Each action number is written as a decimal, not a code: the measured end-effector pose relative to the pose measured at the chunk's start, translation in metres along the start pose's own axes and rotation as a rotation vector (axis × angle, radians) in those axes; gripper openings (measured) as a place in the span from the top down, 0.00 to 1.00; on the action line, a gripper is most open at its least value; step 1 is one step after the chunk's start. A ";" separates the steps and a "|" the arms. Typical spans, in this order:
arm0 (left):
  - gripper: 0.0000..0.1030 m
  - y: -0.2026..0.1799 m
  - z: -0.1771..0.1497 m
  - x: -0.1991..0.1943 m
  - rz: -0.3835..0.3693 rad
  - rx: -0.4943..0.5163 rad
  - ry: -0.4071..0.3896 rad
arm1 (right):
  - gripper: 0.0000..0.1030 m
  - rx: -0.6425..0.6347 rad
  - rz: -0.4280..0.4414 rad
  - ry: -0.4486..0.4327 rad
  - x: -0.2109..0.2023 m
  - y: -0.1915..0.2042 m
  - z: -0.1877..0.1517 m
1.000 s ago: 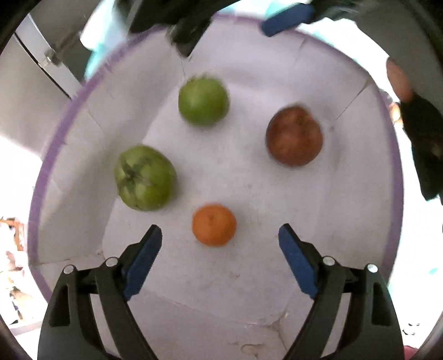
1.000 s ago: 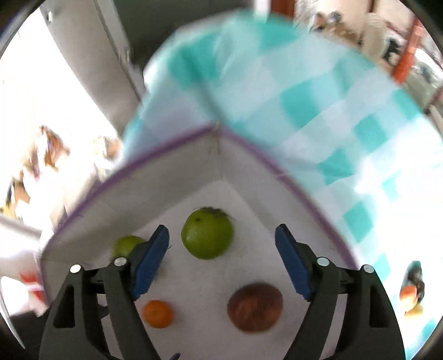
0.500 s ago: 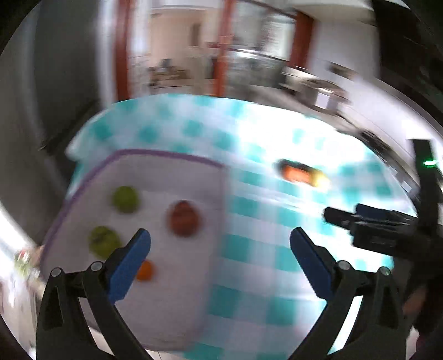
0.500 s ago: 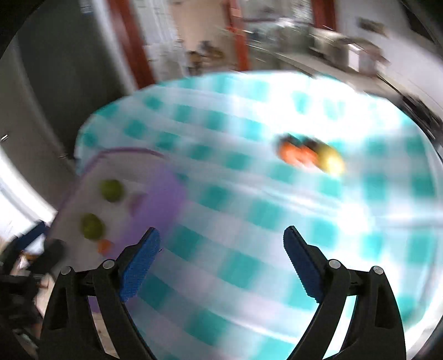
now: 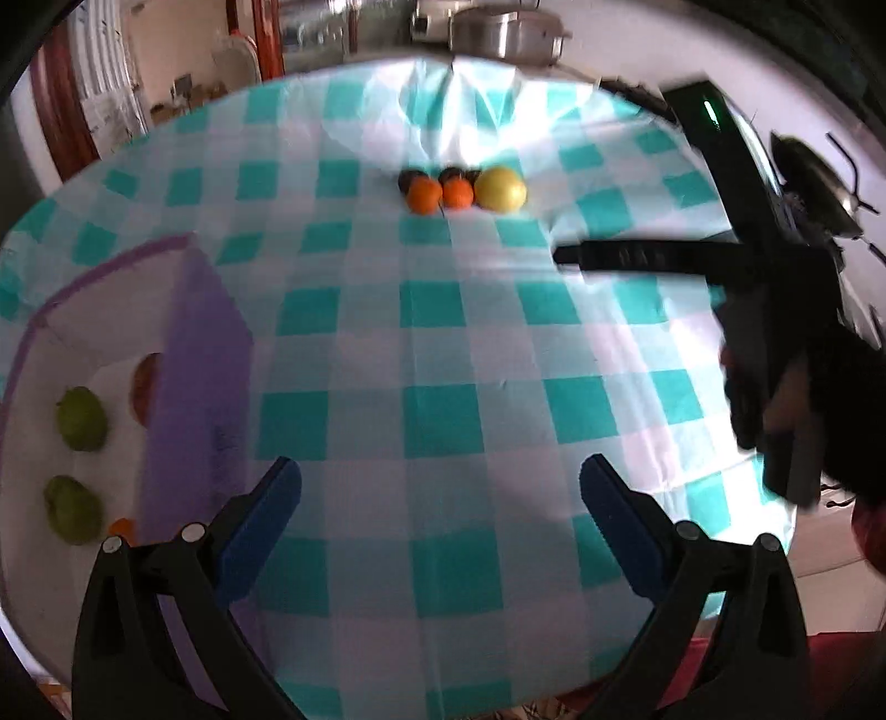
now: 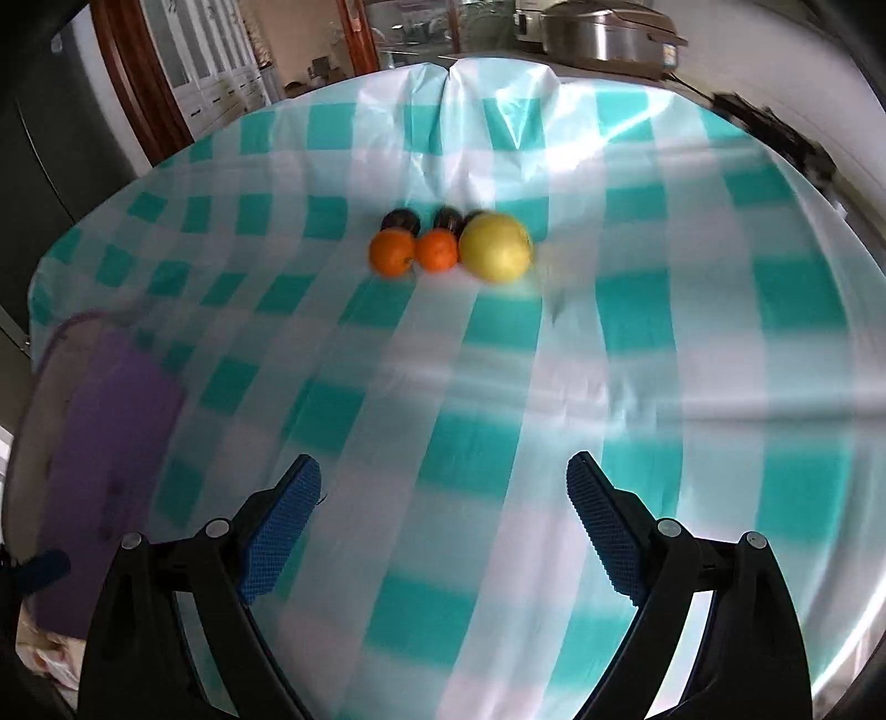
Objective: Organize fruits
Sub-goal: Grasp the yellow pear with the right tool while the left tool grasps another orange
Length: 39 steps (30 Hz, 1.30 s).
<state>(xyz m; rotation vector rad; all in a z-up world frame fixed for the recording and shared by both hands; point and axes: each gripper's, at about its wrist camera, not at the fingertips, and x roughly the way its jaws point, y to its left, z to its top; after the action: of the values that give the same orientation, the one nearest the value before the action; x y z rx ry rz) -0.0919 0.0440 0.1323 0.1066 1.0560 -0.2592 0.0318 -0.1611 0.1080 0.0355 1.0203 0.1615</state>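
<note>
Our left gripper (image 5: 440, 518) has its blue pads spread wide with nothing between them, held over the teal-and-white checked tablecloth (image 5: 443, 354). Our right gripper (image 6: 443, 523) is likewise spread and empty. Straight ahead of both pairs of fingers, well apart from them, lies a tight cluster of fruit: two oranges (image 6: 392, 253) side by side, a yellow fruit (image 6: 495, 248) touching them on the right, and dark round fruits (image 6: 401, 220) just behind. To the left of the left fingers stands the purple-rimmed white box (image 5: 194, 387), its near wall partly hiding the contents; we see two green fruits (image 5: 82, 418), a reddish-brown one (image 5: 145, 387) and an orange sliver inside. From the left camera, the right gripper's dark body (image 5: 775, 310) crosses the right side. A metal pot (image 6: 603, 30) sits beyond the table. We can read no writing.
</note>
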 end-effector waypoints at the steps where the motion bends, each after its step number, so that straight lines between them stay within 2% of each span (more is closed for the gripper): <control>1: 0.02 -0.001 0.003 0.010 0.011 0.003 0.022 | 0.15 -0.015 -0.006 0.003 0.010 -0.003 0.009; 3: 0.02 0.000 0.011 0.034 0.023 -0.018 0.084 | 0.15 -0.053 -0.025 0.012 0.036 -0.009 0.031; 9: 0.02 0.003 0.014 0.084 0.051 -0.080 0.194 | 0.15 -0.193 -0.081 0.037 0.115 -0.018 0.085; 12: 0.02 0.007 0.013 0.098 0.070 -0.126 0.214 | 0.15 -0.258 -0.099 0.033 0.142 -0.019 0.100; 15: 0.02 0.008 0.018 0.106 0.089 -0.138 0.216 | 0.16 -0.301 -0.079 0.023 0.159 -0.018 0.112; 18: 0.02 0.011 0.032 0.113 0.107 -0.151 0.207 | 0.21 -0.333 -0.050 0.010 0.170 -0.018 0.116; 21: 0.02 0.018 0.058 0.121 0.118 -0.172 0.173 | 0.33 -0.330 -0.051 -0.032 0.170 -0.021 0.116; 23: 0.02 0.024 0.077 0.129 0.126 -0.186 0.151 | 0.33 -0.299 -0.008 -0.037 0.166 -0.027 0.113; 26: 0.02 0.028 0.117 0.151 0.140 -0.191 0.112 | 0.33 -0.273 -0.009 -0.057 0.155 -0.032 0.098; 30: 0.02 0.019 0.167 0.186 0.148 -0.123 0.051 | 0.33 -0.198 0.003 -0.081 0.130 -0.043 0.069; 31: 0.06 0.015 0.179 0.195 0.148 -0.093 0.029 | 0.33 -0.185 0.003 -0.082 0.126 -0.045 0.064; 32: 0.05 0.014 0.186 0.200 0.153 -0.084 0.008 | 0.33 -0.172 -0.021 -0.082 0.123 -0.048 0.058; 34: 0.06 0.011 0.208 0.221 0.137 -0.042 -0.002 | 0.33 -0.131 0.008 -0.081 0.114 -0.058 0.048; 36: 0.07 0.009 0.223 0.234 0.134 -0.010 -0.027 | 0.33 -0.137 0.006 -0.085 0.102 -0.057 0.040; 38: 0.14 0.009 0.231 0.243 0.127 0.020 -0.035 | 0.33 -0.139 0.018 -0.094 0.097 -0.059 0.038; 39: 0.14 0.009 0.235 0.248 0.113 0.046 -0.034 | 0.33 -0.138 0.025 -0.101 0.093 -0.060 0.036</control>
<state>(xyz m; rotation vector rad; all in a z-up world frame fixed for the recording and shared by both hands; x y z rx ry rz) 0.2244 -0.0366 0.0311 0.2026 1.0064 -0.1825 0.1172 -0.2051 0.0421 -0.0687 0.9059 0.2509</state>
